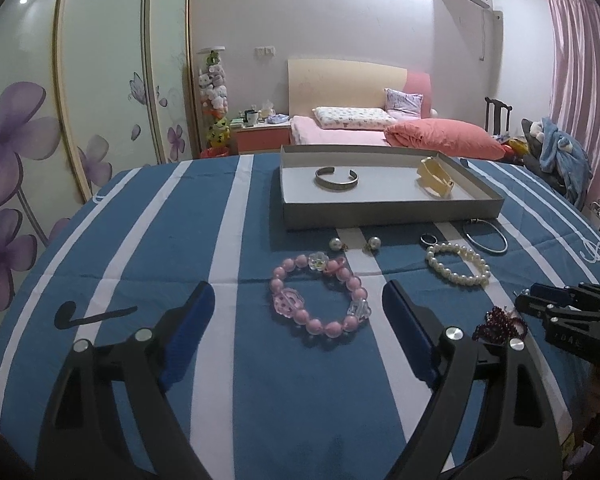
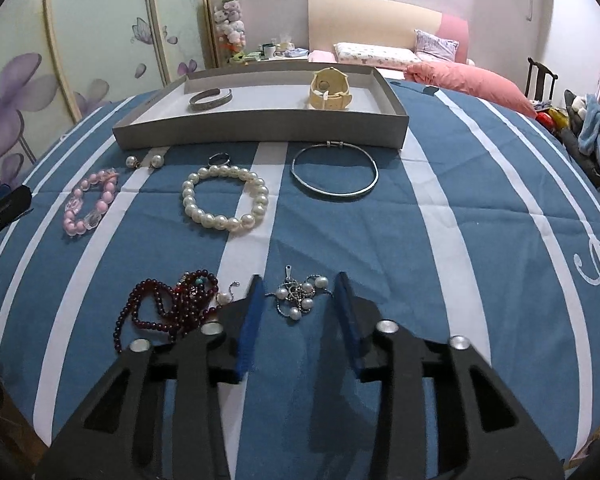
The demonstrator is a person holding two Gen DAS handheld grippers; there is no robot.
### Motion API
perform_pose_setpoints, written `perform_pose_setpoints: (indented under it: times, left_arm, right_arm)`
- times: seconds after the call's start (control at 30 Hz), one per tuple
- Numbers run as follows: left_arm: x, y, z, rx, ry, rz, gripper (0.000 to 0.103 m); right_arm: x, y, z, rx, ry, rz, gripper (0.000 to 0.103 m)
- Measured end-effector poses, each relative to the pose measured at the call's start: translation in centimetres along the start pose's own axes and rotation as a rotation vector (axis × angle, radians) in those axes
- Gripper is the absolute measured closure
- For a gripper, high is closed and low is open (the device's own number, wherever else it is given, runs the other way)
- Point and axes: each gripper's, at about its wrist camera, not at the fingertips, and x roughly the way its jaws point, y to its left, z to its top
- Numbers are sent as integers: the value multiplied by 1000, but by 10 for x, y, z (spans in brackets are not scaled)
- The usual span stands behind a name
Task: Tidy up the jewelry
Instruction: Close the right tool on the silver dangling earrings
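My left gripper (image 1: 298, 290) is open, its fingers flanking a pink bead bracelet (image 1: 278, 284) that lies flat on the striped cloth. My right gripper (image 2: 299, 280) has its blue pads close on either side of a small pearl-and-chain piece (image 2: 300, 298); I see no pad pressing on it. A grey tray (image 2: 260, 132) at the back holds a silver cuff (image 2: 211, 99) and a cream bangle (image 2: 330, 88). A dark red bead strand (image 2: 160, 308) lies just left of the right gripper.
In front of the tray lie a white pearl bracelet (image 2: 188, 200), a thin metal bangle (image 2: 332, 196), a ring (image 2: 219, 157) and two pearl earrings (image 2: 132, 161). The round table's edge curves away on both sides. A bed and wardrobe stand beyond.
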Motion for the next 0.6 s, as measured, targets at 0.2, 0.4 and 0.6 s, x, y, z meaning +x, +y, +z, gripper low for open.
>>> perform_pose_setpoints:
  times: [0.2,0.4,0.6]
  left_arm:
    - [8,0,-1,-2,30,-3,19]
    - [19,1,-1,-7,75,-6,15]
    - [37,-2,2,5,142,4,15]
  right_arm:
    - [-1,-6,-3,19,-4,1,90]
    - [-2,-33,2,117,13,-74,95]
    - [-4,-52,1,177,9,-89,95]
